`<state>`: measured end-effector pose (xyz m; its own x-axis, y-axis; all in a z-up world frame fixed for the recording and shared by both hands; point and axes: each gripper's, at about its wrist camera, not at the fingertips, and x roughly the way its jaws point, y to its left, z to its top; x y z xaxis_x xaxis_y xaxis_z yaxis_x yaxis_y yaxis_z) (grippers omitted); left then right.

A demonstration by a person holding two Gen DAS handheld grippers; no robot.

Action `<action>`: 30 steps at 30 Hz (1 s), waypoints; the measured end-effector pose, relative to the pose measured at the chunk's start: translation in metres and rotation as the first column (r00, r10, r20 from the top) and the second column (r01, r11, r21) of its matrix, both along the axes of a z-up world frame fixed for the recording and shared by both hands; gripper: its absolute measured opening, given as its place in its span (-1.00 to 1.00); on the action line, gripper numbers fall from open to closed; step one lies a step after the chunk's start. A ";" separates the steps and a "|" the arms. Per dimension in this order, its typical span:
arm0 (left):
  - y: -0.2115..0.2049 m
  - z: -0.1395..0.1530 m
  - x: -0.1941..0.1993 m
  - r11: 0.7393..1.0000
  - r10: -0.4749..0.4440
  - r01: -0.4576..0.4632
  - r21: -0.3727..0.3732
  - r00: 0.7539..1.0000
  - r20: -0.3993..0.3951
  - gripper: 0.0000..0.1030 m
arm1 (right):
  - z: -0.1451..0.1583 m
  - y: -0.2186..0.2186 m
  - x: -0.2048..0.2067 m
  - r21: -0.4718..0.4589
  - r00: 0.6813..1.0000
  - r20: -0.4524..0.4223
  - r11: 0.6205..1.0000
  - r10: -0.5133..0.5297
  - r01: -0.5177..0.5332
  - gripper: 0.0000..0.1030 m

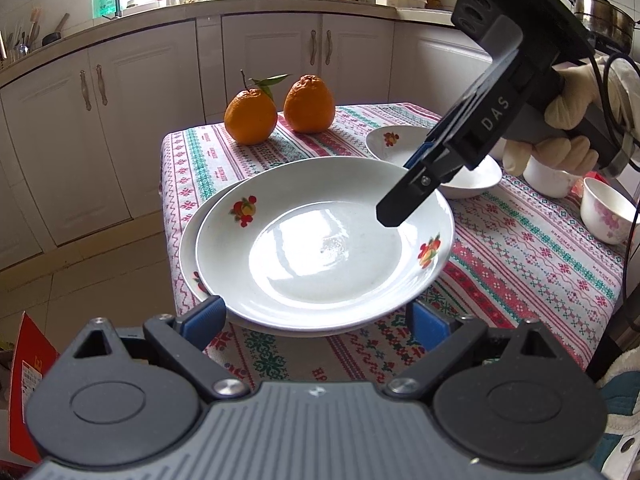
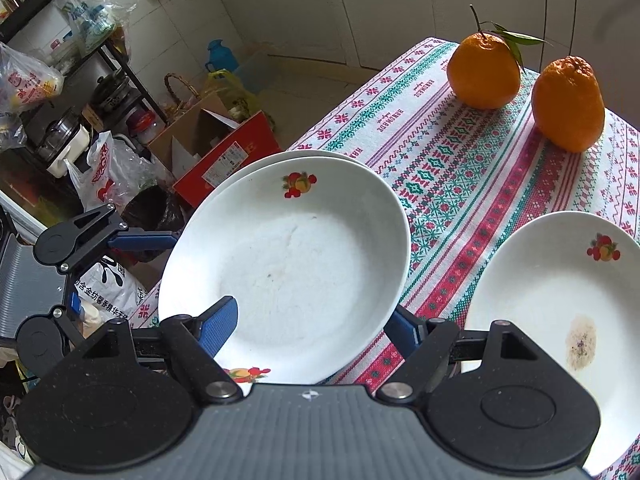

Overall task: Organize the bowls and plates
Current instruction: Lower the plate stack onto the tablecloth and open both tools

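Two white plates with fruit motifs are stacked at the table's near-left corner. The top plate (image 1: 320,240) (image 2: 288,264) sits shifted a little to the right on the lower plate (image 1: 188,248). My left gripper (image 1: 318,316) is open wide, its blue fingers on either side of the stack's near rim and below it. One of its fingers (image 2: 140,240) reaches the plate's left edge in the right wrist view. My right gripper (image 2: 312,316) (image 1: 396,192) straddles the top plate's rim, one finger over the inside and one outside. Its pads stand apart from the plate.
A third plate (image 2: 560,300) (image 1: 396,140) with a brown stain lies to the right. Two oranges (image 1: 280,112) stand at the back. A flowered bowl (image 1: 604,212) and a white cup (image 1: 548,180) sit far right, under a gloved hand (image 1: 560,120). Boxes and bags (image 2: 224,152) crowd the floor left of the table.
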<state>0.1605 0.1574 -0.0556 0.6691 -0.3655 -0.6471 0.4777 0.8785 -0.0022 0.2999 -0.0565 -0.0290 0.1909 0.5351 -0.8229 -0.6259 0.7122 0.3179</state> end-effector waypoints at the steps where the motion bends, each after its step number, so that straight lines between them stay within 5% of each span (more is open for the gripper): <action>1: 0.000 0.000 0.000 1.000 0.000 0.000 0.001 1.000 0.001 0.87 | -0.001 -0.001 -0.001 -0.003 1.000 0.001 1.000 -0.001 0.001 0.63; 10: -0.003 0.005 -0.006 1.000 0.015 -0.015 -0.005 1.000 0.018 0.88 | 0.005 -0.012 -0.020 -0.025 0.998 0.055 1.000 -0.014 0.015 0.80; 17: -0.015 0.014 -0.022 1.000 0.016 -0.015 -0.003 0.999 0.049 0.91 | 0.018 -0.026 -0.053 -0.042 0.980 0.179 0.995 -0.087 0.096 1.00; 24: -0.031 0.024 -0.038 1.000 0.002 -0.003 0.006 0.996 0.091 0.96 | 0.024 -0.042 -0.103 -0.105 0.896 0.408 0.966 -0.177 0.238 1.00; 30: -0.045 0.028 -0.043 1.000 -0.027 0.027 0.001 0.994 0.103 0.98 | 0.004 -0.067 -0.121 -0.115 0.853 0.421 0.915 -0.308 0.387 1.00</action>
<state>0.1170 0.1124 -0.0273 0.7220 -0.3842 -0.5754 0.4988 0.8654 0.0482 0.1788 -0.1231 -0.0251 0.6580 0.2161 -0.7214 -0.3695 0.9274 -0.0592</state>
